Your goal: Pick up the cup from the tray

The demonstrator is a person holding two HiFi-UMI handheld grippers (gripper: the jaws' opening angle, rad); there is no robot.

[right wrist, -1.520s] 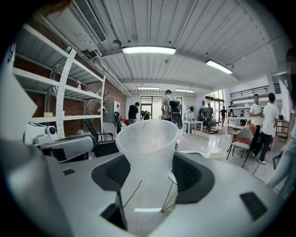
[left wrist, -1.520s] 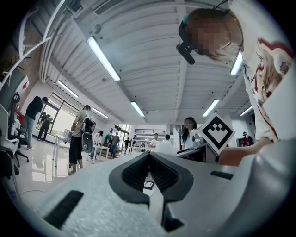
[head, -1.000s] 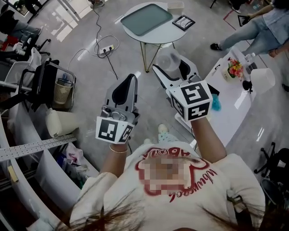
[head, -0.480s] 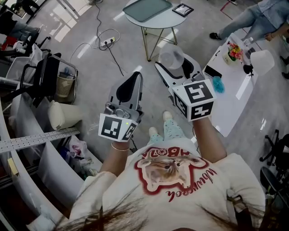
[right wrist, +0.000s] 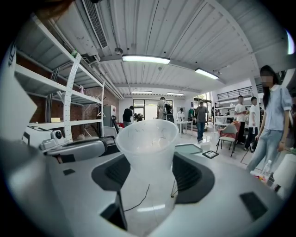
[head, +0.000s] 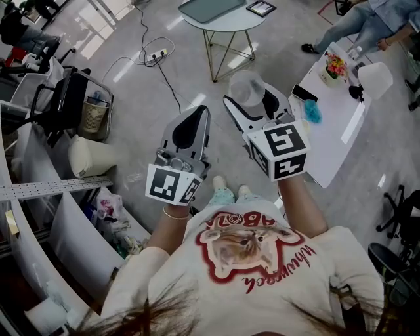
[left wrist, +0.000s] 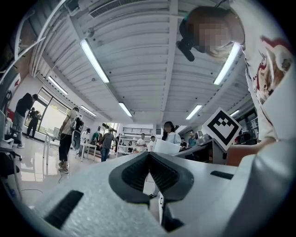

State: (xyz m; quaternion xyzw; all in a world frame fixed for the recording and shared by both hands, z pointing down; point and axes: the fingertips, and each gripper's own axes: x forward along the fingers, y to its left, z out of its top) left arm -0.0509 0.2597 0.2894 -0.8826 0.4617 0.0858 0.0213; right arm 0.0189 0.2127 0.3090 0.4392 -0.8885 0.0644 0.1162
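Observation:
A translucent plastic cup sits upright between the jaws of my right gripper, which is shut on its lower body. The right gripper view shows the cup wedged between the dark pads, its rim standing above them. The grey-green tray lies on a small round white table far ahead, and also shows past the cup as the tray. My left gripper is held beside the right one, shut with nothing in it; in its own view the left gripper has its pads meeting.
A long white table to the right carries flowers and a blue object. A power strip with cables lies on the floor. A black cart and white shelving stand left. People stand around the room.
The round table and tray have slid up and away in the head view as the person backs off. Both grippers keep their pose; the cup stays in the right one.

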